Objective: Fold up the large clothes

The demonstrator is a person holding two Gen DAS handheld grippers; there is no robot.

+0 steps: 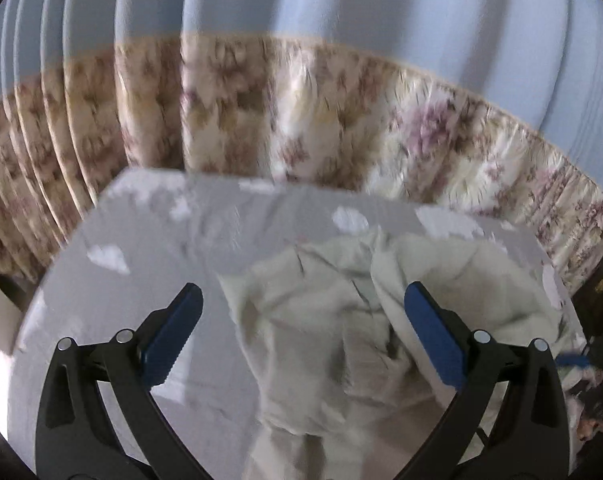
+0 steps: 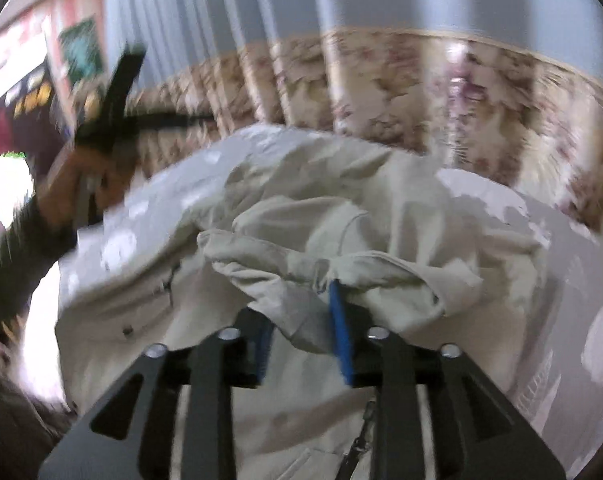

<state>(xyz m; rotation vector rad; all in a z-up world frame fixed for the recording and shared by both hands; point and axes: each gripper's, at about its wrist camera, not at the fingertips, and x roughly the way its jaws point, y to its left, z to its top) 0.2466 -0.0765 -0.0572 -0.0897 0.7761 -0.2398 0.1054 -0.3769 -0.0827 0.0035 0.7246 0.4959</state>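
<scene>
Lying crumpled on a grey bedsheet printed with white shapes, the cream jacket takes up the nearer and right-hand part of the bed in the left wrist view. The left gripper hangs above it with its blue-padded fingers spread wide apart and nothing between them; one finger sits over bare sheet, the other over the heaped cloth.

From the right wrist view the jacket spreads across most of the sheet, its folds bunched toward the camera (a dark snap and a zipper line show on the lower left panel). The right gripper is closed on a gathered ridge of this fabric: the cloth drapes over and between the two blue fingers, with one pad largely covered.

Up on the left of that same view, the person's hand grips the handle of the left gripper, raised above the bed's far corner and blurred by motion, a dark sleeve trailing down from the wrist.

Behind the bed hangs a pleated curtain, pale blue above and floral cream and mauve below.
</scene>
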